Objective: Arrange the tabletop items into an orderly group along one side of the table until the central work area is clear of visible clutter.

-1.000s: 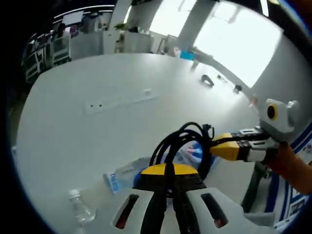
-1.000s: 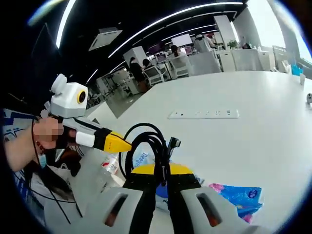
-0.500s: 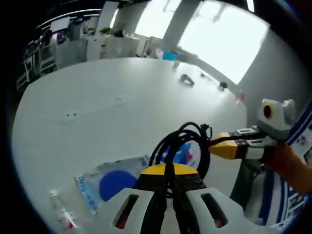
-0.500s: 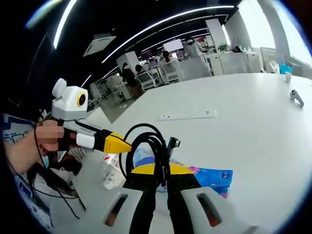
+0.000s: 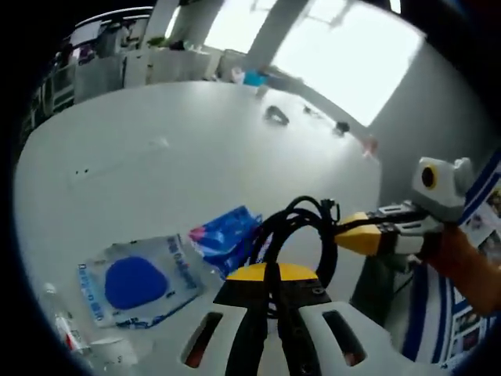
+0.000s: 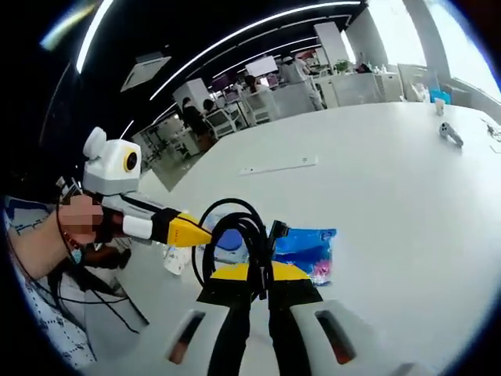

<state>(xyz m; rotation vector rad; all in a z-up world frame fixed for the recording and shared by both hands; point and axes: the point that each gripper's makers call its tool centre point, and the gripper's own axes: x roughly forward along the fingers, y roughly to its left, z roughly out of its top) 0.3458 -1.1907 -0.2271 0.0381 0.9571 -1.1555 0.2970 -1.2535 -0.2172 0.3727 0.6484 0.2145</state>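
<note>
**Both grippers on one cable**

My left gripper (image 5: 270, 291) and right gripper (image 6: 252, 288) each have jaws pressed together on the same coiled black cable (image 5: 291, 235), held above the table (image 5: 180, 157). If either pinch slackens, I judge the coil could sag and unwind. Below and ahead of my left gripper I count one blue packet (image 5: 227, 235), one clear pouch (image 5: 137, 280) and one bottle (image 5: 66, 333).

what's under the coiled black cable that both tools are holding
In the left gripper view, the coiled black cable hangs over a crumpled blue plastic packet on the white table. The packet's near edge is hidden behind the left tool.
</note>
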